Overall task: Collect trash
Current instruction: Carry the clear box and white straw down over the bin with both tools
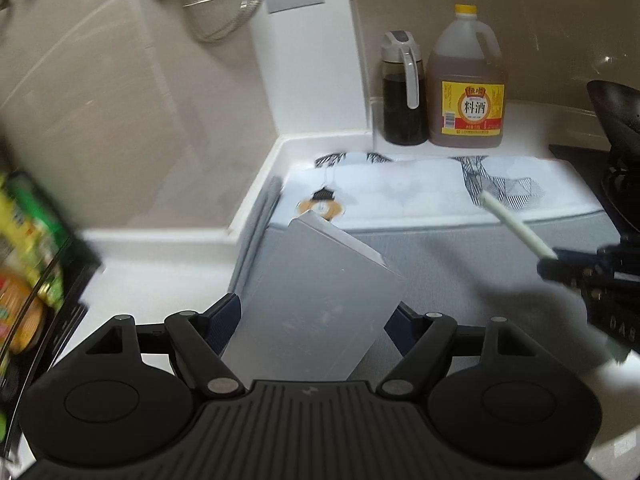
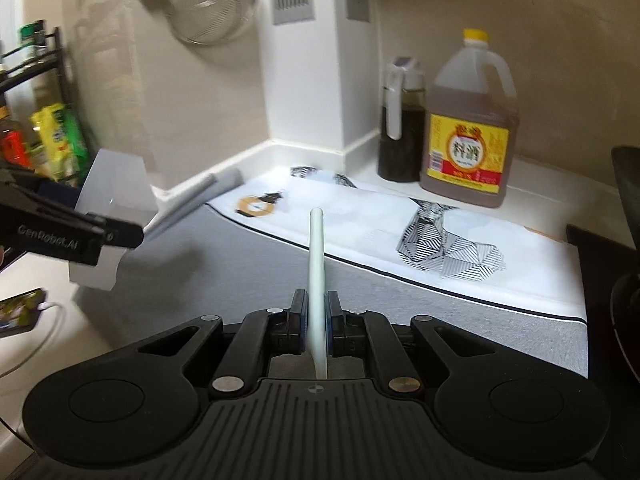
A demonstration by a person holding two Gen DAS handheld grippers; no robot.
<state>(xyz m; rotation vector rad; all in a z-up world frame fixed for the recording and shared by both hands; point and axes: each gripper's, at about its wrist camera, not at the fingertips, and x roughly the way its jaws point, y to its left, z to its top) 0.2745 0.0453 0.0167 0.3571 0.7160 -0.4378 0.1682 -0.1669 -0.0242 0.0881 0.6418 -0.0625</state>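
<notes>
My left gripper (image 1: 316, 312) is shut on a translucent white plastic container (image 1: 320, 300), held tilted above the grey mat (image 1: 460, 264). From the right wrist view the same container (image 2: 116, 192) hangs at the left in the left gripper (image 2: 96, 240). My right gripper (image 2: 317, 310) is shut on a pale green straw (image 2: 316, 264) that points forward over the mat (image 2: 240, 272). In the left wrist view the straw (image 1: 516, 224) sticks out of the right gripper (image 1: 560, 264) at the right edge.
A cooking wine jug (image 1: 466, 84) and a dark sauce bottle (image 1: 402, 92) stand at the back corner. A patterned white cloth (image 2: 400, 232) lies behind the mat. A black wok (image 1: 618, 120) is right, a condiment rack (image 2: 44, 136) left, a phone (image 2: 20, 312) near left.
</notes>
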